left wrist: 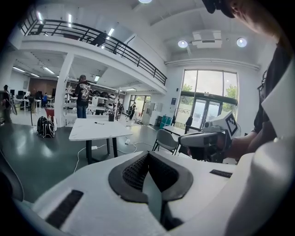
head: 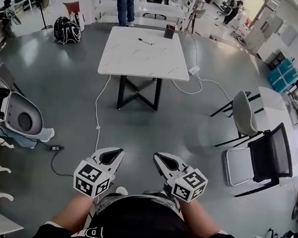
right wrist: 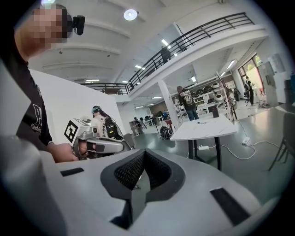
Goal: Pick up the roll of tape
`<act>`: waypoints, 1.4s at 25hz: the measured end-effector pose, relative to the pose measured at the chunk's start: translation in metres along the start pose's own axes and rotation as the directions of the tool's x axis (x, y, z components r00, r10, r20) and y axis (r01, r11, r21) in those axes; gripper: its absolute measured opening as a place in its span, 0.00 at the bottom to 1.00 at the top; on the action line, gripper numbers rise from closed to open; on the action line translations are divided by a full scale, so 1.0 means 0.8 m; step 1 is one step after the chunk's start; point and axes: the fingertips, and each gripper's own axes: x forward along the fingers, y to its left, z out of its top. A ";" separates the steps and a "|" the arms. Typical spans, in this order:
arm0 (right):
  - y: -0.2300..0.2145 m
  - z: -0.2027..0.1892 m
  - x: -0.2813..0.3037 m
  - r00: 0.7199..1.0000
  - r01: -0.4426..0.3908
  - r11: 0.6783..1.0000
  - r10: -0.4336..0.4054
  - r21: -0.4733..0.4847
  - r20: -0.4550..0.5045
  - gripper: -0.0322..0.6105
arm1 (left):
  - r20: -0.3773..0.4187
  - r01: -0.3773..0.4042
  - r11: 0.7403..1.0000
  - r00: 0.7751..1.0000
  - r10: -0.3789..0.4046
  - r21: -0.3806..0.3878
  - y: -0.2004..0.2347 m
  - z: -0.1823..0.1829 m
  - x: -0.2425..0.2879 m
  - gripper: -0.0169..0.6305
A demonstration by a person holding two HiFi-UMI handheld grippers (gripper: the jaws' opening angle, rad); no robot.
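Head view: left gripper (head: 115, 152) and right gripper (head: 160, 158) held pressed together, empty, white table (head: 146, 56) well ahead; tape roll unseen. Risked knocking it away if brought in unopened.

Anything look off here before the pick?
No clear tape roll: the table holds only a pen and a small dark object, too small to identify. White cables trail loose across the floor. Left gripper and right gripper are shut, empty.
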 end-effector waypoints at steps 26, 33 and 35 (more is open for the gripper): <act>-0.076 0.032 0.105 1.000 0.008 0.999 -0.008 0.044 -0.002 0.06 | -0.023 -0.016 0.999 1.000 0.015 -0.049 0.105 0.014 0.050 0.05; -0.152 0.066 0.143 1.000 -0.004 0.999 0.004 0.051 0.005 0.06 | -0.035 -0.039 0.997 0.999 0.037 -0.061 0.142 0.045 0.121 0.05; -0.176 0.072 0.149 1.000 0.004 0.998 -0.004 0.063 0.006 0.05 | -0.039 -0.035 0.998 0.999 0.032 -0.059 0.149 0.056 0.142 0.05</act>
